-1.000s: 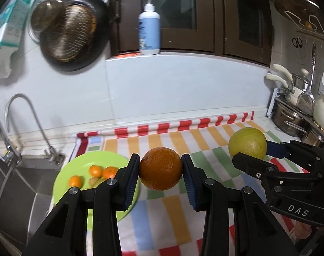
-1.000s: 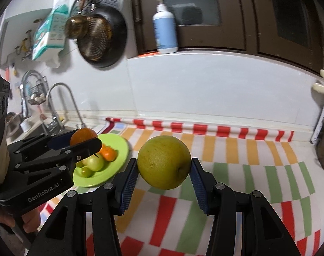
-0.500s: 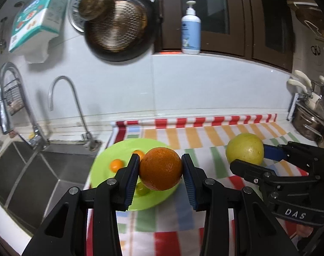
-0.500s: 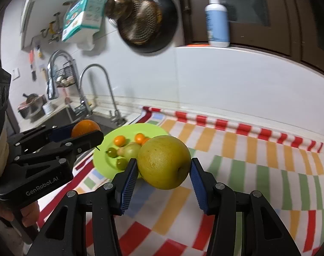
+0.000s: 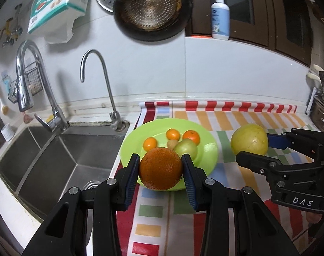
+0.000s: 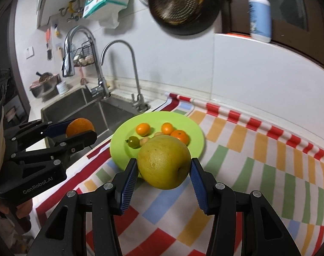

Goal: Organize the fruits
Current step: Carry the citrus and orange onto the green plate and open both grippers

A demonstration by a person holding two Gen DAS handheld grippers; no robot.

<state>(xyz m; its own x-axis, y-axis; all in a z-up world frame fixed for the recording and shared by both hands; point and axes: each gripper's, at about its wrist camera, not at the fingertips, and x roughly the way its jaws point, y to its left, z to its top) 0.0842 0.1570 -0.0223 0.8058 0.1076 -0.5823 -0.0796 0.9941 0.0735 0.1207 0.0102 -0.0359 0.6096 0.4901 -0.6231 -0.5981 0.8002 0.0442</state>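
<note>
My left gripper (image 5: 160, 171) is shut on a large orange (image 5: 160, 168) and holds it in the air at the near edge of a green plate (image 5: 206, 136). My right gripper (image 6: 164, 171) is shut on a big yellow-green pomelo (image 6: 164, 162) to the right of the plate (image 6: 194, 132). The plate holds small oranges (image 5: 191, 137), a green fruit (image 5: 186, 149) and a few tiny fruits. The left gripper with its orange (image 6: 79, 125) shows at the left of the right wrist view; the pomelo (image 5: 249, 139) shows at the right of the left wrist view.
The plate lies on a striped cloth (image 5: 236, 117) on the counter. A steel sink (image 5: 55, 160) with two taps (image 5: 106, 85) lies to the left. A pan (image 5: 151, 10) hangs on the wall. A pump bottle (image 5: 220, 19) stands on the ledge. Pots (image 5: 320, 111) stand at the far right.
Both grippers have swung left, each still holding its fruit. The plate has moved toward the middle of both views and the sink has come into sight.
</note>
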